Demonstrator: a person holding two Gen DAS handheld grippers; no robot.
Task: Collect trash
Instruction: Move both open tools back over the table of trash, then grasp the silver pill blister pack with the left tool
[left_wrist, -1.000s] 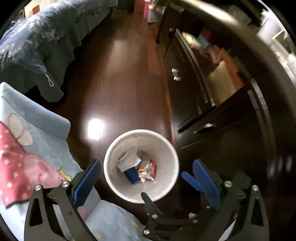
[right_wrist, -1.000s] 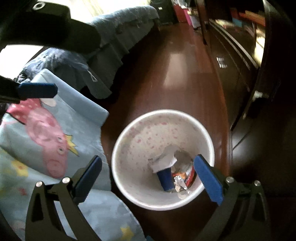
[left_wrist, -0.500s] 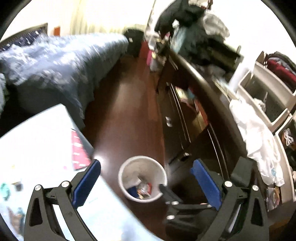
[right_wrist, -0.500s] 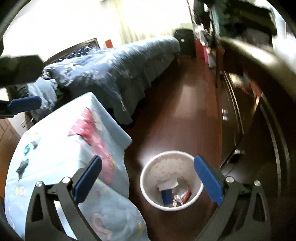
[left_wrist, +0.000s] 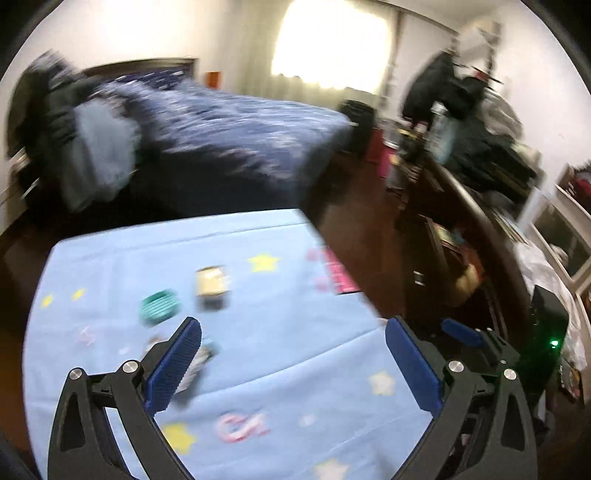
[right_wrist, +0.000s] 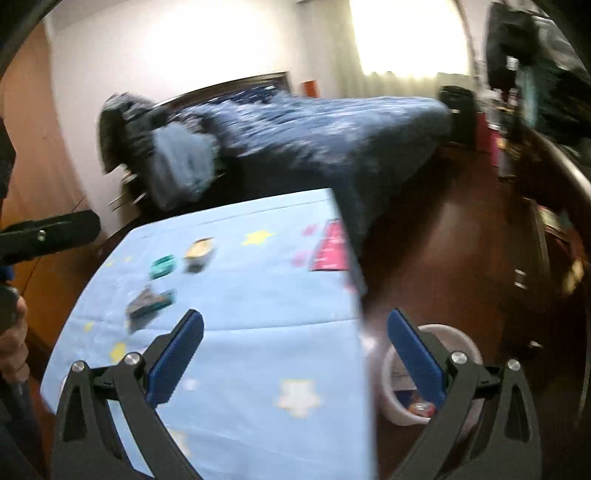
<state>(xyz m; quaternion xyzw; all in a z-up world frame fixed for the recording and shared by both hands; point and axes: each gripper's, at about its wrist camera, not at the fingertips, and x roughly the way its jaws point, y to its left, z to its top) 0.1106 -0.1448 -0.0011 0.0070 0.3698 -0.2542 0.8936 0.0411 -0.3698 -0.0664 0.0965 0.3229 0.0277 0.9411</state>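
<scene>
Three blurred bits of trash lie on a light blue star-print cloth (left_wrist: 277, 350): a green ribbed round piece (left_wrist: 160, 305), a tan and dark wrapper (left_wrist: 211, 285) and a crumpled wrapper (left_wrist: 195, 363) beside my left finger. In the right wrist view they show as the green piece (right_wrist: 162, 266), the tan wrapper (right_wrist: 199, 254) and the crumpled wrapper (right_wrist: 149, 302). My left gripper (left_wrist: 293, 365) is open and empty above the cloth. My right gripper (right_wrist: 295, 356) is open and empty over the cloth's right edge. The white bin (right_wrist: 397, 397) with trash stands on the floor behind my right finger.
A bed with a dark blue cover (left_wrist: 221, 125) lies beyond the cloth-covered table. A dark wooden dresser (left_wrist: 480, 229) piled with clothes runs along the right. Dark wood floor (right_wrist: 443, 240) lies between them. The other gripper's arm (right_wrist: 48, 230) shows at the left.
Both grippers have swung up and left, away from the bin, and now face the cloth-covered table with the trash. Both stayed open.
</scene>
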